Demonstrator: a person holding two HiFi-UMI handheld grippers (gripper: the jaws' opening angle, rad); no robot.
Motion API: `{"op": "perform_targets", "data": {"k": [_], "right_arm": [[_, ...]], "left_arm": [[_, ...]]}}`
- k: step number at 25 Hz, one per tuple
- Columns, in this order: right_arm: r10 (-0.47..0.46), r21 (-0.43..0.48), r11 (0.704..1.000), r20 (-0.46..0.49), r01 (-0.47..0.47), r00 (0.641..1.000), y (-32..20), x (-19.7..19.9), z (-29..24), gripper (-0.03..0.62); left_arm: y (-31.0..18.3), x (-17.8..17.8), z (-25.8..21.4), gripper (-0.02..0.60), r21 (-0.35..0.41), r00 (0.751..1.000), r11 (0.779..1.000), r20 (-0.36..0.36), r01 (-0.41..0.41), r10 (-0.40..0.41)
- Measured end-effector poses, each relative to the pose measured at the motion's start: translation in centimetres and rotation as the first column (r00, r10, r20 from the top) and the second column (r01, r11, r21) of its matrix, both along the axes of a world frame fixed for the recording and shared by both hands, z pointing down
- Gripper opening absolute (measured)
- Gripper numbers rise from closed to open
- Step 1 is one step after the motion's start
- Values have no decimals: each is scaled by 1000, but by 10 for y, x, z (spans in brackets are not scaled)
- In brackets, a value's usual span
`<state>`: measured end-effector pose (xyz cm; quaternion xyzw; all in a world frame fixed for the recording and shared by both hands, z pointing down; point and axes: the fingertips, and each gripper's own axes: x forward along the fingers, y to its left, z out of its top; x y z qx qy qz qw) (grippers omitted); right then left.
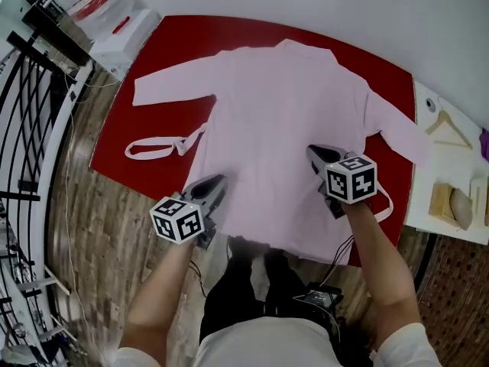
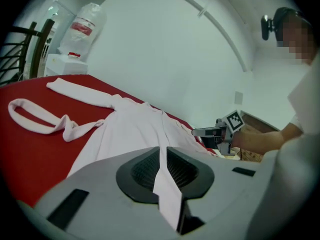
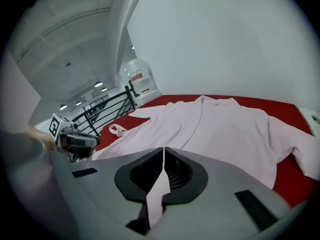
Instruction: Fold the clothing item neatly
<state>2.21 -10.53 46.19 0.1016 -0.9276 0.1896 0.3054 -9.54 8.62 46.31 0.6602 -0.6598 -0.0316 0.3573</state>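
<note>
Head view gives me the pink robe (image 1: 283, 121) spread flat on the red bench (image 1: 153, 121), collar at the far end from both sets of jaws, sleeves out to either side. Its belt (image 1: 153, 148) lies loose on the red, ahead of the left jaws and to their outer side. The left gripper (image 1: 219, 180) sits over the near left corner of the hem, and the right gripper (image 1: 313, 153) is over the near right part of the body, so the whole garment stretches away ahead of them. In the left gripper view the jaws stand a narrow slit apart, with pink cloth showing through from beneath; I judge nothing is pinched there. In the right gripper view the jaws meet at the tips, and I see no fold of cloth caught between them. Nothing is folded yet, so I read this as the approach to the first grasp. Next I would need both sets of jaws spread wider. Each should then close on the hem edge directly below it, and both should lift evenly so the cloth carries over without bunching.
</note>
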Motion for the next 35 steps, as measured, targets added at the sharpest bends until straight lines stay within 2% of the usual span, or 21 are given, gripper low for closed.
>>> {"op": "perform_targets", "data": {"k": [3, 9, 16, 19, 23, 29, 31, 35], "right_arm": [[6, 25, 1000, -45, -5, 999, -14, -29, 20, 12], [15, 81, 997, -152, -2, 988, -48, -80, 54, 12], [-46, 107, 991, -255, 75, 966, -62, -121, 80, 12], [-67, 113, 988, -324, 109, 944, -63, -124, 91, 11], [-73, 77, 991, -360, 107, 930, -66, -119, 95, 11], [-39, 35, 998, -396, 57, 918, -75, -103, 95, 11], [-27, 41, 998, -404, 47, 914, -77, -99, 95, 11], [-13, 62, 997, -401, 42, 916, -79, -95, 94, 11]], "left_arm": [[-37, -27, 13, 44, -19, 1000, 1000, 29, 1, 0], [-94, -68, 44, 32, -74, 999, 997, 28, -17, 19], [-113, -104, 77, 6, -190, 1000, 982, -7, -16, 15], [-112, -117, 84, 5, -259, 1000, 966, -26, -18, 12], [-110, -125, 94, 5, -347, 997, 937, -74, -40, 15], [-108, -128, 98, 5, -441, 989, 886, -96, -142, 111], [-108, -130, 98, 6, -446, 987, 881, -100, -155, 123], [-107, -134, 98, 6, -429, 986, 889, -104, -160, 127]]}}
